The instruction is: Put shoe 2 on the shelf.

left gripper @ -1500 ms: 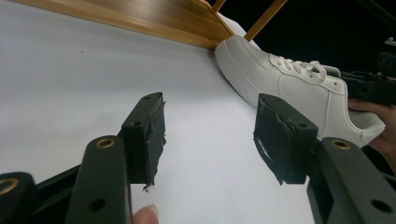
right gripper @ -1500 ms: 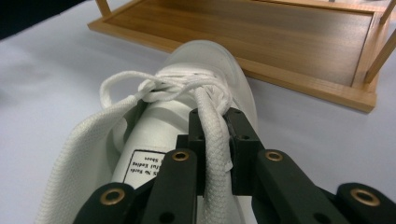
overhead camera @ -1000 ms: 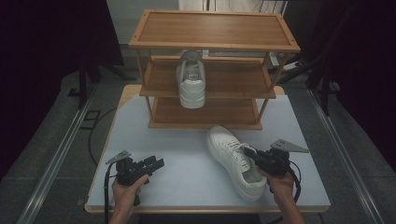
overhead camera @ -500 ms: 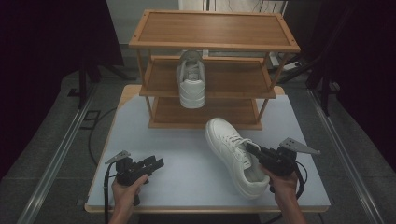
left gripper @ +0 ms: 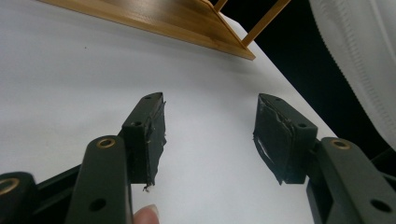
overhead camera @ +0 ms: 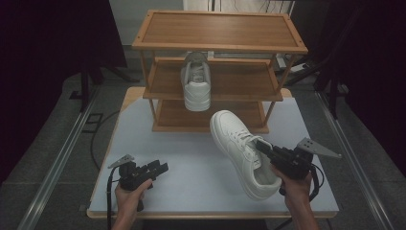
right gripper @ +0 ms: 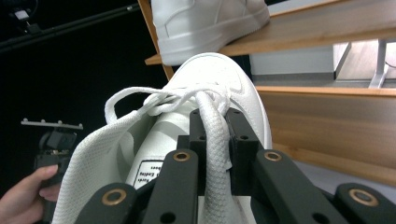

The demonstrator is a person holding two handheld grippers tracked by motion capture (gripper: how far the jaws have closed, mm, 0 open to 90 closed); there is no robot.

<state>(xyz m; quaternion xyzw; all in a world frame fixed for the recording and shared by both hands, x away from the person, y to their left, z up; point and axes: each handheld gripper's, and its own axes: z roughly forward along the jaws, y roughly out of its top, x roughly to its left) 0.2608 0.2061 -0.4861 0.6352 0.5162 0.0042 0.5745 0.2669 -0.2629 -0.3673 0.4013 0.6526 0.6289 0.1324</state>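
A white sneaker (overhead camera: 242,148) hangs tilted above the white table (overhead camera: 191,158), toe towards the wooden rack (overhead camera: 220,28). My right gripper (overhead camera: 262,146) is shut on it. In the right gripper view the gripper (right gripper: 215,121) pinches a padded white strip just behind the laces of the sneaker (right gripper: 219,79). A second white sneaker (overhead camera: 196,86) stands on the rack's middle shelf, toe forward, and its toe (right gripper: 205,23) shows in that view too. My left gripper (overhead camera: 160,167) rests low at the table's front left, open, with nothing between its jaws (left gripper: 210,126).
The rack has three shelves; the top and bottom ones are bare. Its bottom shelf (left gripper: 163,18) lies ahead of the left gripper, and the held sneaker's side (left gripper: 359,51) is off to its right. Dark floor and stands surround the table.
The right gripper has risen with the sneaker, and the toe has moved up and closer to the rack. The left gripper has stayed where it was.
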